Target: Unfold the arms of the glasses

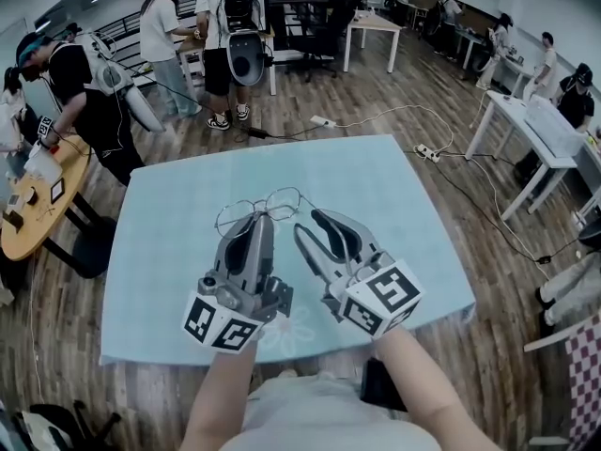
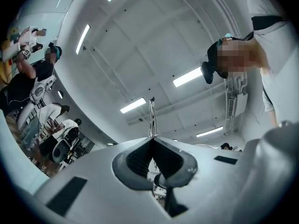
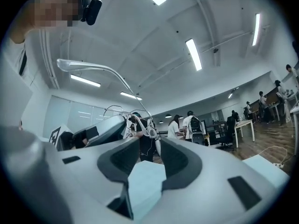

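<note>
Firmly, glasses (image 1: 285,199) sit clamped between left gripper (image 1: 257,217) jaws.

Open-plan lab hall. Wood-plank floor (image 1: 376,92); white desks (image 1: 526,125); black office chair (image 1: 324,26); ceiling strip lights (image 3: 194,54); power strip (image 1: 427,153) with trailing cable; several people (image 1: 160,26) standing about, wearing backpack rigs (image 1: 239,12).

In the head view, the near rim of the glasses (image 1: 272,203) is covered by the tips of the left gripper (image 1: 260,218), and the side next to the right gripper (image 1: 310,222) is hidden behind its jaws. In the left gripper view, only a thin edge-on strip of the frame is seen above the closed jaws. In the right gripper view, the lower end of the glasses arm (image 3: 107,70) is lost behind the jaw tips, so contact there cannot be told. The near edge of the table (image 1: 160,252) is partly masked by both grippers.
</note>
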A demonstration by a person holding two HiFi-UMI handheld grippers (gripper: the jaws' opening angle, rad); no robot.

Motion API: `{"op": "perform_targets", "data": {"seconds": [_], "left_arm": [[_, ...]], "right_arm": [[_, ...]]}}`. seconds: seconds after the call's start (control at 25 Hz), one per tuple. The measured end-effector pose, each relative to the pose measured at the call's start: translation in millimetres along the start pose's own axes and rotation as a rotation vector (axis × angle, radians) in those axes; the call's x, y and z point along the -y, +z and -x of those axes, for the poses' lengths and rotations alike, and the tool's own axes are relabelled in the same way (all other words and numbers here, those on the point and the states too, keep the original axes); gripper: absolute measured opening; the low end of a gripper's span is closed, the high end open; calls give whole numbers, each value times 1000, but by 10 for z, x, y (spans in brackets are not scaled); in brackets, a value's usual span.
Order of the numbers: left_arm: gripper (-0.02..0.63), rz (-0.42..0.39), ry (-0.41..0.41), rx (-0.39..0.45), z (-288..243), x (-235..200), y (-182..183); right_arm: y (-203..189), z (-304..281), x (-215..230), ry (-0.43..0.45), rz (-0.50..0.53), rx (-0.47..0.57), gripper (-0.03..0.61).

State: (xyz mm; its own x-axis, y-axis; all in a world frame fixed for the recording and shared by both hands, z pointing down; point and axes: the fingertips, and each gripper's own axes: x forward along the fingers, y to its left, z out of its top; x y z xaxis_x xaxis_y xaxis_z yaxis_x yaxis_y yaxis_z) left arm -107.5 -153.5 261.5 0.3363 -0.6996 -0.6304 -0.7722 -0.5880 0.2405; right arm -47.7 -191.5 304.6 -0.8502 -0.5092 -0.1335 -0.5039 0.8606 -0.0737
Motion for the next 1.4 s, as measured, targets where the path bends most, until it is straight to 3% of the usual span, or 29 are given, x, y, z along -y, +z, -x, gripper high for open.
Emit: {"op": "perform_targets", "data": {"seconds": [0.36, 0.8, 1.4], "left_arm": [[6, 3, -41, 49, -10, 76, 59], [6, 11, -41, 42, 7, 58, 45], [6, 12, -9, 54, -49, -111, 103]], "right_arm": [[178, 23, -43, 42, -58, 119, 57], [162, 11, -86, 56, -50, 121, 51], [426, 285, -277, 100, -71, 220, 48]]}}
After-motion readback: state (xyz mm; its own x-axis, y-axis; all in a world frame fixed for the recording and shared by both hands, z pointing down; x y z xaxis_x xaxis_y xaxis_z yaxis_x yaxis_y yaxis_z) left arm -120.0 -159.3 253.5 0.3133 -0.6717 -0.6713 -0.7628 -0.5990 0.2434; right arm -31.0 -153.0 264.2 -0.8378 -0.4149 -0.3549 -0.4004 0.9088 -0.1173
